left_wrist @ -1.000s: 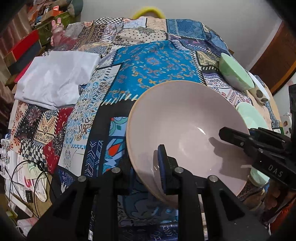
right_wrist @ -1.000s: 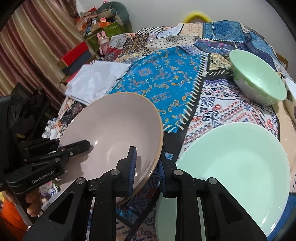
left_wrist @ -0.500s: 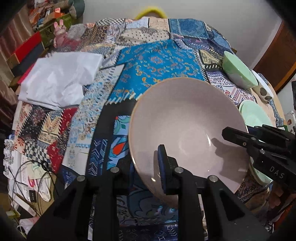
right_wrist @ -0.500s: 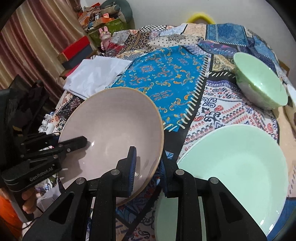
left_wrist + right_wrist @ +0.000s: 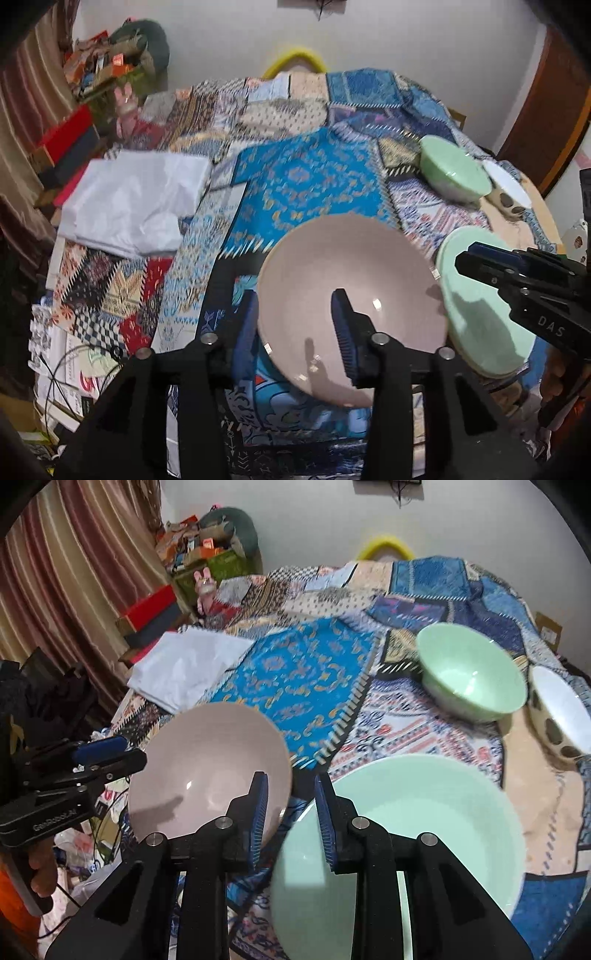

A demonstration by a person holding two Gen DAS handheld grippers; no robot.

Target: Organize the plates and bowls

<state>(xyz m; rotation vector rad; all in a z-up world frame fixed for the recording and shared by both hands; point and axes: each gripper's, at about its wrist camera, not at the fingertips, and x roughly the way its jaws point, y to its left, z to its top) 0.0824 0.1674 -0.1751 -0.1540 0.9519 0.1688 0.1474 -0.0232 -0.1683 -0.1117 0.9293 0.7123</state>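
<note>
Left gripper (image 5: 295,328) spread loosely around pink bowl's (image 5: 351,295) near rim, right gripper (image 5: 290,814) parted, empty, between pink bowl and green plate (image 5: 424,830).

Two printed marks can be read, both in pale letters on the black bodies of the hand-held tools. In the left wrist view, the letters "DAS" stand on the side of the right tongs (image 5: 480,264), on the housing behind the fingers at the right edge of the picture. In the right wrist view, the word "GenRobot.AI" stands on the side of the left tongs (image 5: 110,751), low on the housing at the left edge. Papers lying at the lower left of the left wrist view carry print too blurred to read.
</note>
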